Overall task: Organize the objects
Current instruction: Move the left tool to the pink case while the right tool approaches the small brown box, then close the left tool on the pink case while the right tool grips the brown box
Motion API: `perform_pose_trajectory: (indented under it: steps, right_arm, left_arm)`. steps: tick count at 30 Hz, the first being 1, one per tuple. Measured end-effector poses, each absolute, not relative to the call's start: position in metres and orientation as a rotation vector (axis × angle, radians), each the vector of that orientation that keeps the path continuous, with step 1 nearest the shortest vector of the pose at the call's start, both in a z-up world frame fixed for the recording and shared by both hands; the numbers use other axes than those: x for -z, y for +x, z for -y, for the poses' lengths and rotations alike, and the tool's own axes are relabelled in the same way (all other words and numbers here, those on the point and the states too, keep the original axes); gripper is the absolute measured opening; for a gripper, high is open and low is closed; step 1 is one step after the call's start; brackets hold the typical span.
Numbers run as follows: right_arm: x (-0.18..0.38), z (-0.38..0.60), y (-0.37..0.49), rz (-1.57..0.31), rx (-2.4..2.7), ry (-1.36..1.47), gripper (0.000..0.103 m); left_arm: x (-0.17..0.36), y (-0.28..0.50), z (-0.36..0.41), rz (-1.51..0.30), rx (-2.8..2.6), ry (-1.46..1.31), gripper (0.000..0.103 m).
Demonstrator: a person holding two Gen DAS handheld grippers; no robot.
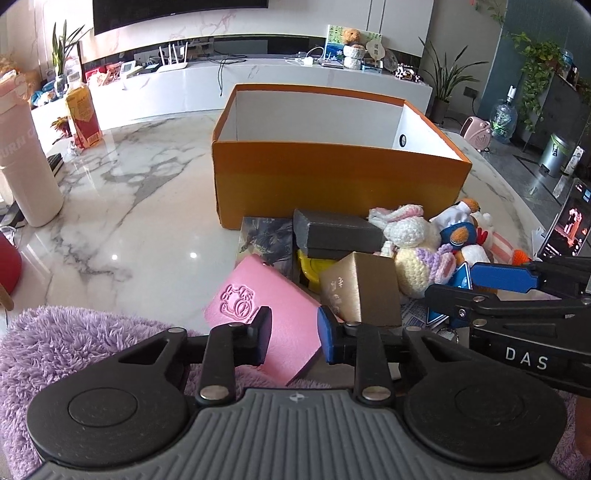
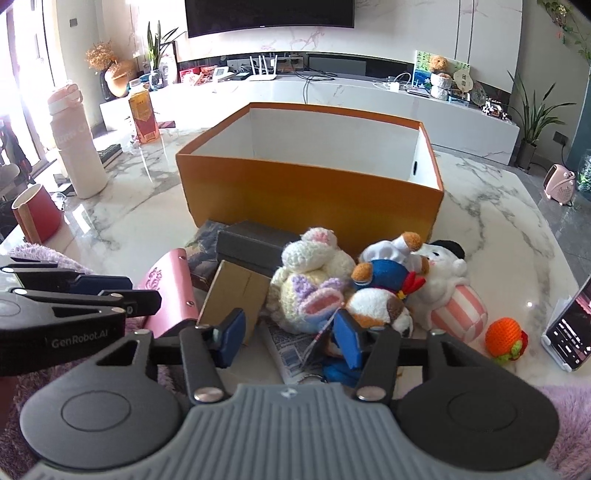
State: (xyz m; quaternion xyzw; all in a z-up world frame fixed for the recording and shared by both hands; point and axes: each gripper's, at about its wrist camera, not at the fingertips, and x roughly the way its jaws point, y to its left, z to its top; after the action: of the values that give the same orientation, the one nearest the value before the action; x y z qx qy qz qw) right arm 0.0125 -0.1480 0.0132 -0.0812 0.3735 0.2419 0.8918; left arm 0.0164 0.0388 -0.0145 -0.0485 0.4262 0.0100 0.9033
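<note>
- So the left gripper (image 1: 294, 334) is half open around the pink case (image 1: 271, 314), not pinching yet. Centre it first.
- Right gripper (image 2: 290, 338), also partly open, holds nothing; orange box (image 2: 310, 188) sits just behind the pile.

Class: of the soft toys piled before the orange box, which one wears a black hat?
The white snowman-like plush at the pile's right end; the others have no black hat.

Likely a home living room: wall television (image 2: 269, 13), media console (image 2: 332, 96), houseplants (image 1: 448, 79).
</note>
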Motion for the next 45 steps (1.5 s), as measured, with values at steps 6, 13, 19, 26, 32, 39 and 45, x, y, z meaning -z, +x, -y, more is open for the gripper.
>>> perform_pose_trajectory:
  steps: [6, 13, 19, 26, 32, 39, 45]
  right_arm:
    - [-0.003, 0.136, 0.031, -0.888, -0.611, -0.043, 0.035]
    - [0.012, 0.13, 0.053, -0.996, -0.614, 0.059, 0.04]
    - [0.013, 0.127, 0.063, -1.018, -0.614, 0.1, 0.05]
    - [0.017, 0.117, 0.07, -0.995, -0.584, 0.028, 0.06]
    - [0.022, 0.112, 0.072, -0.99, -0.623, -0.007, 0.051]
    - [0.024, 0.119, 0.074, -1.023, -0.638, 0.047, 0.049]
    - [0.02, 0.127, 0.071, -1.023, -0.624, 0.058, 0.049]
  left_arm:
    - [0.019, 0.025, -0.063, -0.923, -0.044, -0.224, 0.026]
    - [0.022, 0.043, -0.077, -0.962, -0.07, -0.36, 0.048]
    - [0.027, 0.075, -0.067, -1.02, -0.148, -0.351, 0.069]
    - [0.047, 0.099, -0.053, -1.11, -0.228, -0.242, 0.071]
    - [0.055, 0.105, -0.045, -1.136, -0.261, -0.159, 0.074]
    - [0.047, 0.099, -0.045, -1.116, -0.214, -0.128, 0.06]
    - [0.028, 0.086, -0.053, -1.081, -0.181, -0.127, 0.041]
